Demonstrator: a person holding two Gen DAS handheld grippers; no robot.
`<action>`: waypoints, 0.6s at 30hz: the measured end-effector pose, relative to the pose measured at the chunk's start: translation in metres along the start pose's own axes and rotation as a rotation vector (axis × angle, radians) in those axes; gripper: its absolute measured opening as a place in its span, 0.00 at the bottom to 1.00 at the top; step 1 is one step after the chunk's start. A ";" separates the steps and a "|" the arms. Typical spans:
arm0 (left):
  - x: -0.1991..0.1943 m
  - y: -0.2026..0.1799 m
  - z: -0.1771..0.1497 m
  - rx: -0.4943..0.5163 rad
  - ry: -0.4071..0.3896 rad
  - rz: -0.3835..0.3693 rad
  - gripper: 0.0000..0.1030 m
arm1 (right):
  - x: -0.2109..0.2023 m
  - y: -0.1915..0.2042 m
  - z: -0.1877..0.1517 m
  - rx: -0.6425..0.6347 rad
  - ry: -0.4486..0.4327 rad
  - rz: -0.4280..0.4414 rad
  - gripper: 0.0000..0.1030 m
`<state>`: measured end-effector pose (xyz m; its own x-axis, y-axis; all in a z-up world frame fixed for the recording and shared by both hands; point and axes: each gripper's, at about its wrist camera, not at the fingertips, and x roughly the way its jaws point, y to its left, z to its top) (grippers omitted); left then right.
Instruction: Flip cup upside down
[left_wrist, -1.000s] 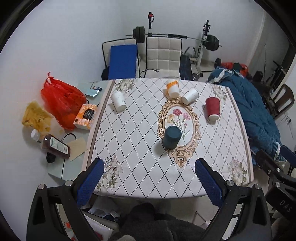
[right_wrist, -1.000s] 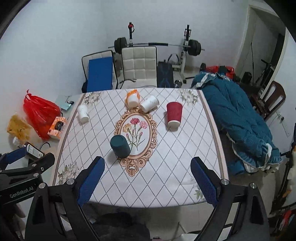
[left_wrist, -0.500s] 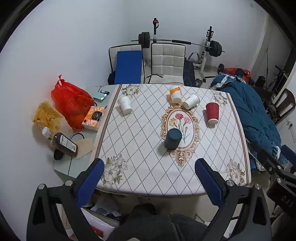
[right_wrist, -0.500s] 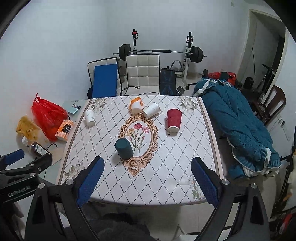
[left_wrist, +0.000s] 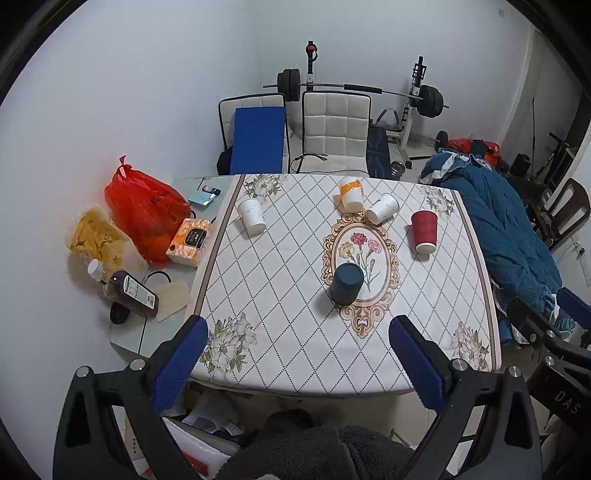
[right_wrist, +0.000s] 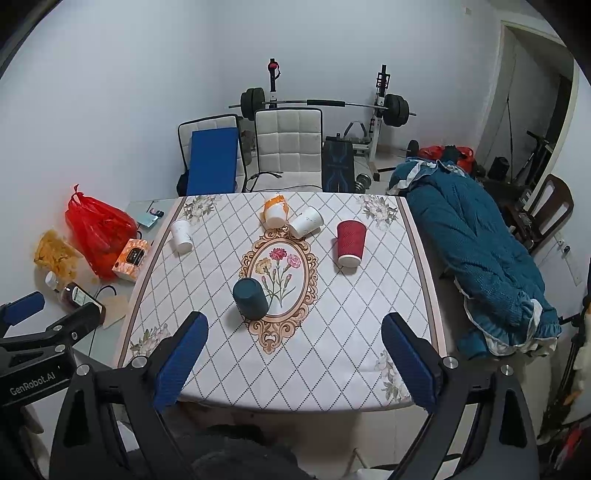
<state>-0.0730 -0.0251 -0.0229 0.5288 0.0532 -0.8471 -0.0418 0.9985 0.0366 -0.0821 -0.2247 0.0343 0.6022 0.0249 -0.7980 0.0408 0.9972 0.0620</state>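
While both tongs gape, the dark cup (left_wrist: 346, 283) stands base-up, axis vertical.

I see a red plastic bag (left_wrist: 144, 210) beside a tissue box (left_wrist: 190, 240) left of the table (left_wrist: 273, 280), two chairs (left_wrist: 334, 129) behind, a blue quilt (right_wrist: 476, 254) at right.
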 end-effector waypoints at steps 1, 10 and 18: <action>0.000 -0.001 0.000 -0.002 0.001 0.000 0.98 | 0.001 0.000 0.001 -0.003 -0.001 -0.001 0.94; -0.006 0.004 0.005 -0.014 -0.009 0.008 0.98 | 0.002 0.005 0.005 -0.011 -0.003 0.018 0.94; -0.007 0.007 0.004 -0.021 -0.012 0.011 0.98 | 0.002 0.007 0.006 -0.009 -0.004 0.026 0.94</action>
<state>-0.0735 -0.0187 -0.0145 0.5384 0.0641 -0.8403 -0.0655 0.9973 0.0341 -0.0758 -0.2177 0.0364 0.6062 0.0508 -0.7937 0.0179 0.9968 0.0775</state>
